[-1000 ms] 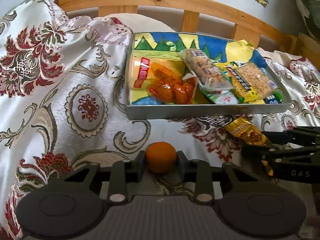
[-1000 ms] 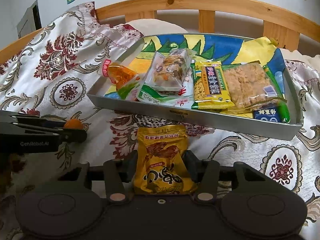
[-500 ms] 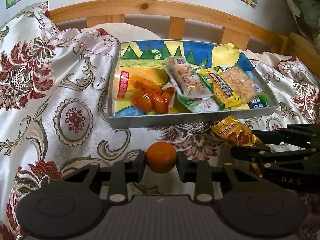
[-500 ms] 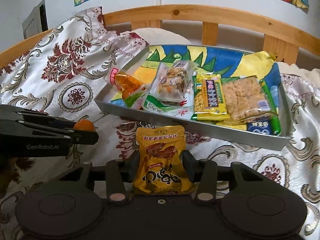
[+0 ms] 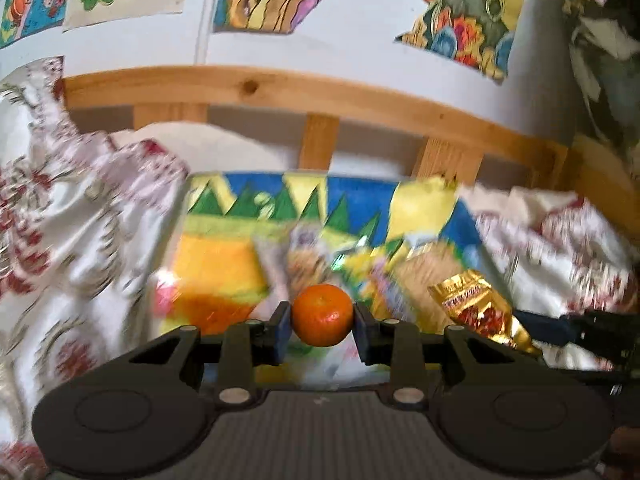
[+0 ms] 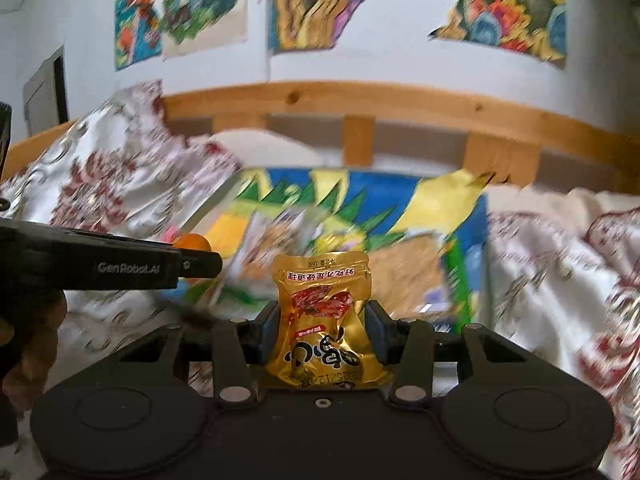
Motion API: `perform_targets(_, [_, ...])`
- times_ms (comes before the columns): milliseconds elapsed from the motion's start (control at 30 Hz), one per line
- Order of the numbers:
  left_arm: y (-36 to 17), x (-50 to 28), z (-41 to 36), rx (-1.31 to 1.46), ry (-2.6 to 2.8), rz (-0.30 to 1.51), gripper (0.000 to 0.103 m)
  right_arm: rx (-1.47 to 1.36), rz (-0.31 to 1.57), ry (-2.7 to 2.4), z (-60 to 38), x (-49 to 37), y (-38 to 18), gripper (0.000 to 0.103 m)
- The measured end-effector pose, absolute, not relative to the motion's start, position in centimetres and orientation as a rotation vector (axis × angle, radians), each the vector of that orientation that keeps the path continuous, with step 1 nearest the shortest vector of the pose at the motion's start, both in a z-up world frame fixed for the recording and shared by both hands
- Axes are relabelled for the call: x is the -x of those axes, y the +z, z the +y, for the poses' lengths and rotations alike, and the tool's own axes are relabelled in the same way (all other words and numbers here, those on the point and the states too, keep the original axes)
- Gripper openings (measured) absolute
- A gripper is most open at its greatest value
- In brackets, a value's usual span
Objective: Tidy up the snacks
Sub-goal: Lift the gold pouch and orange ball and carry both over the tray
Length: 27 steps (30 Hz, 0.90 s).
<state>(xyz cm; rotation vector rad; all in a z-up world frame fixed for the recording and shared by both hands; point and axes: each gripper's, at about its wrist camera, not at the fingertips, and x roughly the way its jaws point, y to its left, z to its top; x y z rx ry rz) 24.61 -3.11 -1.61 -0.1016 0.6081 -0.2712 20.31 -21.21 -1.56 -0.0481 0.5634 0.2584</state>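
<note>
Left gripper clamped on a small orange mandarin, one pad pressed to each side of the fruit. Mandarin raised clear of the bedspread, hanging in front of the near edge of the tray in the left wrist view. Right gripper closed on a gold snack pouch, pads squeezing its lower half, printed text upside down, top edge of the pouch standing up above the fingers. Same pouch visible at the right of the left wrist view, sticking out from the dark fingers of the right gripper. Left gripper seen from the side in the right wrist view, at far left, mandarin just peeking out at its tip, a hand under it.

Tray lying on the flowered bedspread, lined with a painted sheet of blue, yellow and green, holding several snack packets; all of them smeared by motion blur, kinds hard to tell apart. Wooden bed rail behind the tray, white wall above it with colourful pictures pinned on.
</note>
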Motion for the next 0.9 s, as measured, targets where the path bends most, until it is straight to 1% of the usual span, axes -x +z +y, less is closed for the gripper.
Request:
perform_targets(167, [-1.6, -27.6, -5.4, 0.130, -0.289, 0.578, 0.036, 0.020, 0.512, 0.181, -23.7, -23.1, -1.0, 0.048])
perform_targets(367, [-3.1, -29.5, -7.1, 0.123, -0.304, 0.585, 0.036, -0.033, 0.479, 0.119, -26.3, -26.5, -1.2, 0.048])
perform_targets(600, [-4.7, -28.8, -9.3, 0.083, -0.393, 0.616, 0.036, -0.086, 0.495, 0.105, -27.9, -28.2, -2.1, 0.048])
perform_targets(900, [-6.0, -27.3, -12.7, -0.023, -0.476, 0.597, 0.036, -0.121, 0.516, 0.121, -28.2, -29.8, -2.7, 0.048])
